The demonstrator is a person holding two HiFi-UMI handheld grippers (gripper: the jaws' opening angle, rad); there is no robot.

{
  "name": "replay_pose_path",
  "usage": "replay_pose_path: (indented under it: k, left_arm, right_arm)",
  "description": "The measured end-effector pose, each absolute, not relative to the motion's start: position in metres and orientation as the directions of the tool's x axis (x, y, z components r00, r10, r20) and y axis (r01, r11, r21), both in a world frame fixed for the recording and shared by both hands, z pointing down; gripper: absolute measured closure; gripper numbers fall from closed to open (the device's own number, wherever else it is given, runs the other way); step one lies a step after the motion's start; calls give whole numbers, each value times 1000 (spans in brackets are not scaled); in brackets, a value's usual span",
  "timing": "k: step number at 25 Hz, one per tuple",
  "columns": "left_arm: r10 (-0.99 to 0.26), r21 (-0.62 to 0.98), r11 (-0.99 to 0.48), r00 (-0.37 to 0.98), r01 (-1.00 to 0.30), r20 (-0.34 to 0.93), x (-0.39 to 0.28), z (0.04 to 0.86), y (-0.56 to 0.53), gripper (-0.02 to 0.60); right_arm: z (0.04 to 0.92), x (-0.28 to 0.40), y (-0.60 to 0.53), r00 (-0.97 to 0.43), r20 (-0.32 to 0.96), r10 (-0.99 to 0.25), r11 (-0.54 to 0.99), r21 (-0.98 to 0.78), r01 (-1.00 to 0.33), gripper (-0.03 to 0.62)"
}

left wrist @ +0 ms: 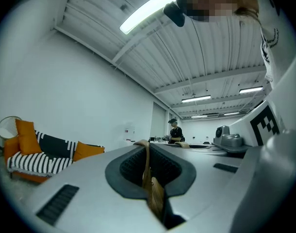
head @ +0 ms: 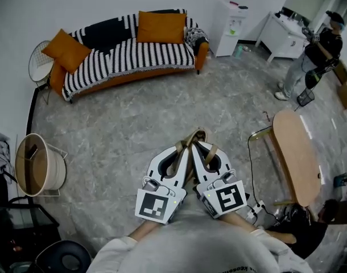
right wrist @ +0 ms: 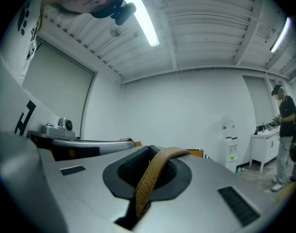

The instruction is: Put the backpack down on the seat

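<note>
Gripping tan woven backpack straps (right wrist: 148, 178) with left tool (head: 183, 147) and right tool (head: 197, 147), both clamped shut; probably soft, floppy, swinging load, best carried by straps.

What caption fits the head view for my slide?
Left gripper and right gripper, side by side, shut on tan straps, facing a striped sofa.

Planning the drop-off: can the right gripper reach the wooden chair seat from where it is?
Probably yes. The right gripper, shut on a tan strap, has the chair seat off to its right, with only bare floor and a loose cable between; a step may be needed.
</note>
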State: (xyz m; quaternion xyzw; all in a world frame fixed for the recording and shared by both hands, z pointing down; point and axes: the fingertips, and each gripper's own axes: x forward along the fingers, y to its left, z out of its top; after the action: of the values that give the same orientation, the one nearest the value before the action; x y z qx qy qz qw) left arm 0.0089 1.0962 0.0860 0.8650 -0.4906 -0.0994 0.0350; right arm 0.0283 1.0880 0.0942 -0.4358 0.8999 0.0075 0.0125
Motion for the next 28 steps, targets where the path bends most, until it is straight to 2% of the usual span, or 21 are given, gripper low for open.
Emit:
replay_pose_path:
  k: [8, 12, 14, 22, 28]
  left_arm:
    - [-870, 150, -490, 471, -859, -143, -1, 86, 1058, 557]
    - [-876, 141, -480, 464, -866, -133, 2, 90, 1022, 557]
    - [-878, 141, -477, 463, -868, -122, 4, 93, 998, 557]
    - [-887, 141, -462, 453, -876, -95, 34, 92, 888, 557]
    - [-894, 128, -449, 440, -885, -87, 60, 92, 817, 557]
  right_arm:
    - [106, 22, 1050, -649, 11, -761, 649, -2, -761, 562]
    - [96, 21, 1012, -651, -52, -757, 653, -29, -757, 562]
    - [100, 22, 988, -656, -44, -753, 657, -36, -753, 562]
    - [106, 53, 877, -681, 4, -732, 680, -40, -732, 562]
    - [105, 80, 805, -698, -14, -716, 697, -56, -715, 562]
